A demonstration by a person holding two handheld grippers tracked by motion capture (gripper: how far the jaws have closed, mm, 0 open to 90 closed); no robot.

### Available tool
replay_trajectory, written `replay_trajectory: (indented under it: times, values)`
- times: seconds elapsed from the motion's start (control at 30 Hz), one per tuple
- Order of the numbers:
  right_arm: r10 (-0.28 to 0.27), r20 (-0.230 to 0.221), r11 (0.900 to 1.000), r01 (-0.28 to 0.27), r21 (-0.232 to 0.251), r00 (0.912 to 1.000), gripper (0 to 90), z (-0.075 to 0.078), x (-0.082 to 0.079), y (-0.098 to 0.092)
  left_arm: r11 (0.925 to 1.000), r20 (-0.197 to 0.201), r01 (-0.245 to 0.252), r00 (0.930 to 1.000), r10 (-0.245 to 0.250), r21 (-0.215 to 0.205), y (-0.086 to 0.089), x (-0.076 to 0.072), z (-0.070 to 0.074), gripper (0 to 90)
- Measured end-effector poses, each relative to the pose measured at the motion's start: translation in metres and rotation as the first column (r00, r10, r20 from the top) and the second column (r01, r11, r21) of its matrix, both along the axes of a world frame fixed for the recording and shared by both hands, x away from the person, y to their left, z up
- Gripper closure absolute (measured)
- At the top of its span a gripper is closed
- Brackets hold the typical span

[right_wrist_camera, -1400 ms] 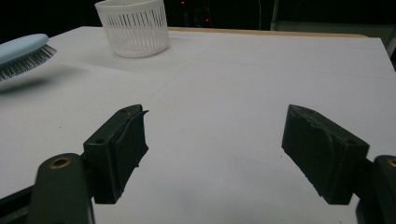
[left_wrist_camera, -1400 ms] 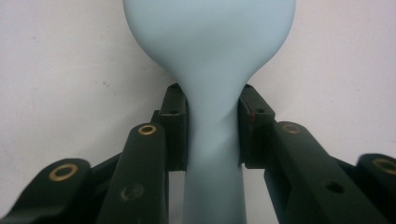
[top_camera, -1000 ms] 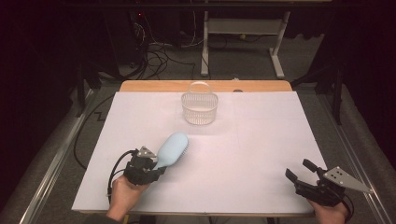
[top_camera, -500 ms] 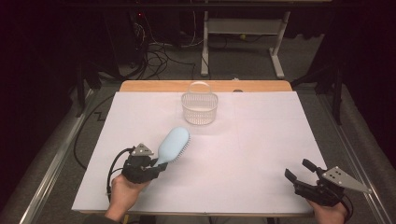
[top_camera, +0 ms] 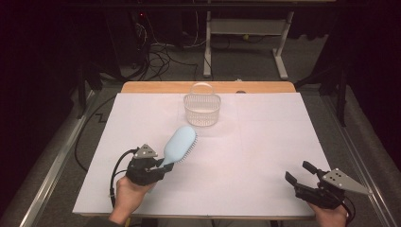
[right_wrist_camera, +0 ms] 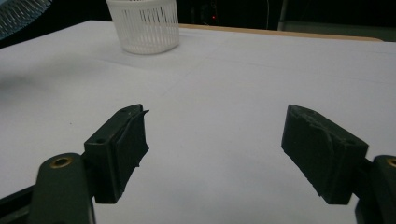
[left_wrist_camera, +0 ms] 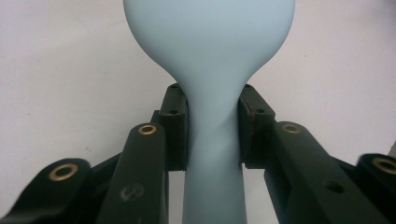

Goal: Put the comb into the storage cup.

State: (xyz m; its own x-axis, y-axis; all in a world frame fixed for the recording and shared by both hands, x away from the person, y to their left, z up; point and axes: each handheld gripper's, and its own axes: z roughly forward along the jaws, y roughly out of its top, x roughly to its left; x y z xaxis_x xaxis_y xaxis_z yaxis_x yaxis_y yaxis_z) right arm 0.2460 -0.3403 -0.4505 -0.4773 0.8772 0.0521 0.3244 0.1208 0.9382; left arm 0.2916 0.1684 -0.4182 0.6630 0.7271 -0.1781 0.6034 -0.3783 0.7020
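- High view: left gripper (top_camera: 163, 166) sat at the near left of the tabletop (top_camera: 265, 142), its fingers clamped on the handle of a light blue hairbrush (top_camera: 179, 144).
- Brush head pointed up and away toward the white basket (top_camera: 202, 111), bristles on its right edge, head well short of the basket and apart from it.
- Whether the brush head touched the white sheet or was lifted off it could not be told from this view.
- Basket stood upright at the far middle of the tabletop, handle up.
- Right gripper (top_camera: 299, 174) was at the near right corner, held in a hand (top_camera: 328, 215), fingers spread wide with nothing between them, well apart from the brush.
- Left hand (top_camera: 127, 196) gripped the left gripper from below, black cable looping beside it.
- Left gripper view: both pads pressed on the narrow neck of the hairbrush (left_wrist_camera: 210, 84), one on each side; the smooth back of the head widened just beyond the fingertips.
- White tabletop (left_wrist_camera: 60, 70) lay behind the brush.
- Right gripper view: fingers (right_wrist_camera: 123, 149) stood wide, holding nothing, over bare white tabletop (right_wrist_camera: 224, 93).
- Basket (right_wrist_camera: 144, 25) showed at far upper left; brush bristles (right_wrist_camera: 21, 16) at the top left corner.
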Motion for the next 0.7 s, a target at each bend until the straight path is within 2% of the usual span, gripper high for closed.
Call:
replay_trajectory:
  times: [0.27, 0.53, 0.7]
  values:
    - [0.036, 0.005, 0.998, -0.036, 0.051, 0.9994, 22.4, 0.002, 0.002, 0.007, 0.9996, 0.019, 0.014, 0.9997, -0.014, -0.026, -0.003, 0.000, 0.001, 67.3]
    - [0.076, 0.023, 0.996, -0.077, 0.043, 0.9969, 22.1, 0.004, 0.003, 0.022, 0.9990, 0.027, 0.032, 0.9992, -0.031, -0.032, -0.007, 0.000, 0.001, 67.3]
    - [0.118, 0.027, 0.993, -0.118, 0.014, 0.9927, 22.2, 0.005, 0.005, 0.036, 0.9987, 0.031, 0.040, 0.9988, -0.039, -0.033, -0.012, 0.000, 0.000, 67.3]
